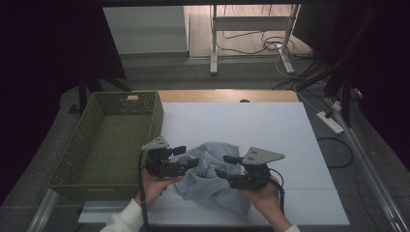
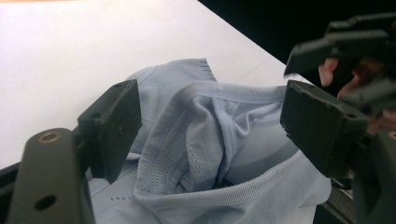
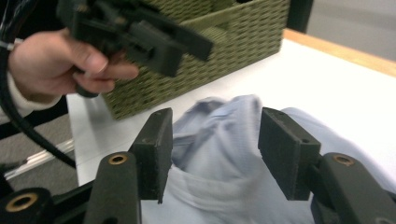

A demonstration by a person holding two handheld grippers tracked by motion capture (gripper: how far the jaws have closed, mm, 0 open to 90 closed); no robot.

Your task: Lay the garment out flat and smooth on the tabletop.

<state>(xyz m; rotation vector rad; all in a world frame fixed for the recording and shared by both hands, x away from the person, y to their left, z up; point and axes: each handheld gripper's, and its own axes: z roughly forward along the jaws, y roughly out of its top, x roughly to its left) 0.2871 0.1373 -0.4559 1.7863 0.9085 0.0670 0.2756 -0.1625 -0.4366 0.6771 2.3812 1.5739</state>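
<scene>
One light blue garment [image 1: 212, 181] lies crumpled on the white table top [image 1: 251, 125], between the two grippers and just in front of them. No fold can be seen in it yet, and nothing has been put into the green woven basket [image 1: 104, 140], which stands just beyond the left gripper [image 1: 186, 157], on its outer side. The work is therefore judged to be at an early stage: the cloth must yet be gathered or folded, and probably moved to the basket.

The left gripper is held with its jaws spread, one on each side of the bunched cloth, and no pressing on the fabric is seen in the left gripper view. The right gripper [image 1: 227, 166] is also spread, with the cloth lying loose between its jaws; nothing is pinched.

Counted: one garment, one basket, two grippers, two hands.
</scene>
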